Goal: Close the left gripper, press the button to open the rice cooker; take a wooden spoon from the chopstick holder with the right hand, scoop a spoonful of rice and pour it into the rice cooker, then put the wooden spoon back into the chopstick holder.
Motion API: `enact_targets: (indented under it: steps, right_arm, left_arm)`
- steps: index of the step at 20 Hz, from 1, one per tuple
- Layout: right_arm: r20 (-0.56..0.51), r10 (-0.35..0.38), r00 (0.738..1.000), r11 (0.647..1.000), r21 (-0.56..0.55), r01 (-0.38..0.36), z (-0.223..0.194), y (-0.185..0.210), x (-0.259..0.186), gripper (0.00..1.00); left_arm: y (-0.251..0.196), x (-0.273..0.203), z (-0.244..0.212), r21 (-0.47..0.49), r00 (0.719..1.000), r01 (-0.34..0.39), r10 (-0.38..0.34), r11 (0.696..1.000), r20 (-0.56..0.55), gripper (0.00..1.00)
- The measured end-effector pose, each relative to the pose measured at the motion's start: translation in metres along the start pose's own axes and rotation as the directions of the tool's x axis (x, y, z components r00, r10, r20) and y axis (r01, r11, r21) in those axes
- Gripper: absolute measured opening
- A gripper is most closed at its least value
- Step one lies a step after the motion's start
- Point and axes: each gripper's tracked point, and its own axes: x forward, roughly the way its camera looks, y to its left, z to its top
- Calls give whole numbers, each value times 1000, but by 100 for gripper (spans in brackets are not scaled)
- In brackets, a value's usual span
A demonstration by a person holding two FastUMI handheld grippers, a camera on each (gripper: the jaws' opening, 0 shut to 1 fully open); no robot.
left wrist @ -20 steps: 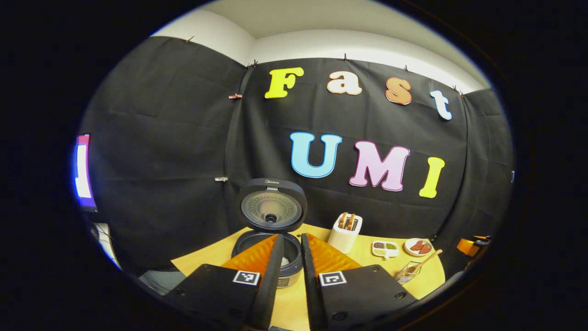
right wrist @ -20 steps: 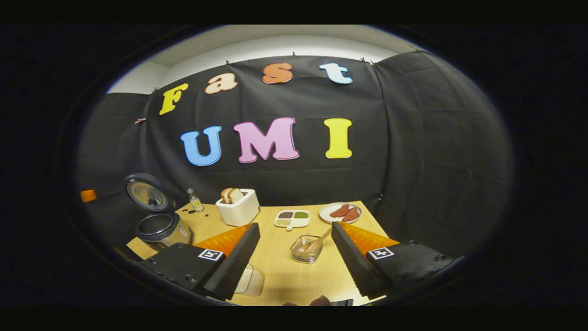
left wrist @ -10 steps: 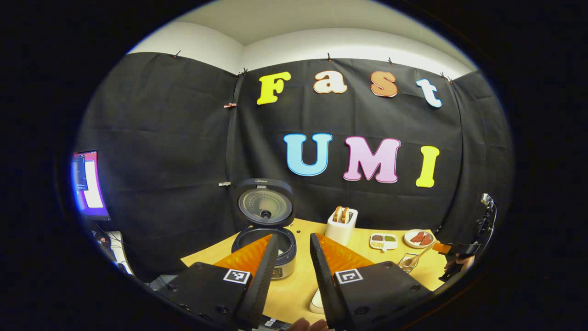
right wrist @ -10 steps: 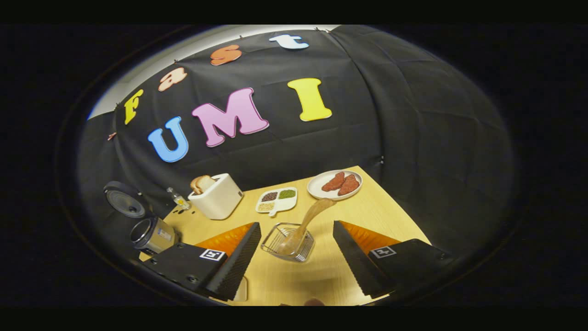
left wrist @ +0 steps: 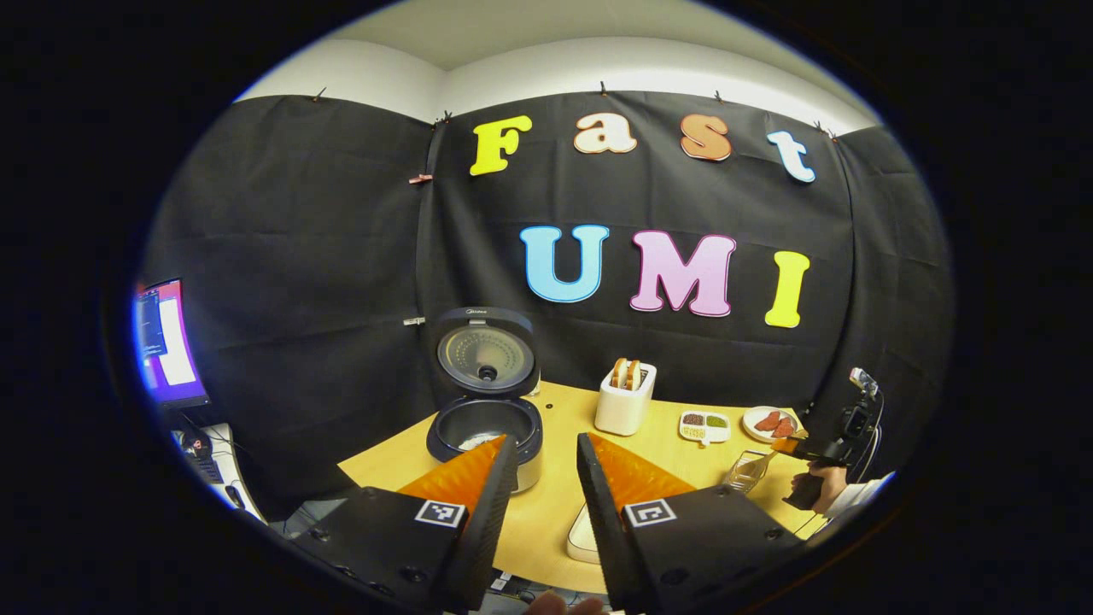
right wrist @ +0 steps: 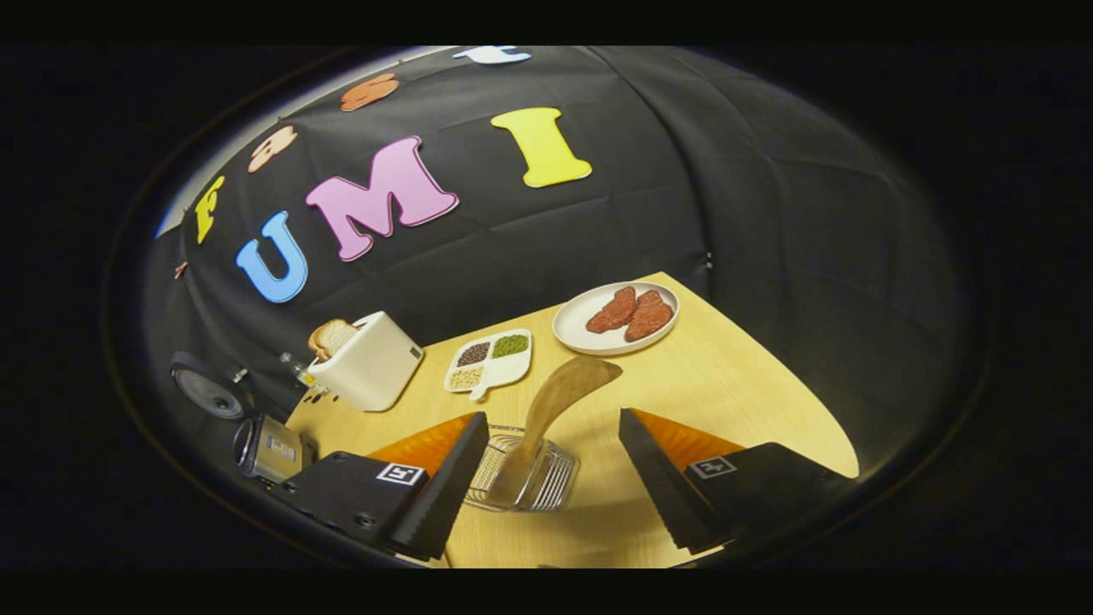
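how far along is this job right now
Done: the rice cooker lid stands open. In hand: the open right gripper hangs over the wooden spoon in its wire holder, not gripping yet. Left: grasp, scoop rice, pour, return spoon.

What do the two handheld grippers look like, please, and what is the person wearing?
Each gripper, left and right, has wedge-shaped fingers with ribbed inner faces on black bodies with square black-and-white markers. The left gripper view shows the person's white sleeve.
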Motion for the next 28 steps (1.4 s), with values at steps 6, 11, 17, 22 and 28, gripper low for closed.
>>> enact_targets:
  steps: [6, 11, 17, 22, 28]
  right_arm:
    - [-48, 2, 999, 1000, -4, -2, -3, 3, 21, 55]
    - [-77, 27, 997, 999, 25, -25, 0, 21, 24, 17]
    - [-77, 86, 993, 994, -59, -91, 7, 44, 14, 13]
    - [-22, 122, 992, 989, -76, -123, 37, 58, -13, 8]
    - [31, 216, 976, 967, -144, -210, 65, 104, -77, 8]
  left_arm:
    - [2, -2, -6, -16, 1000, -13, 13, 1000, -24, 54]
    - [4, -5, -11, -14, 999, -26, 26, 1000, -34, 54]
    - [7, -6, -15, -32, 999, -34, 33, 999, -36, 54]
    - [14, -6, -15, -44, 999, -39, 38, 998, -29, 54]
    - [22, -1, -3, -12, 999, -41, 41, 999, 33, 60]
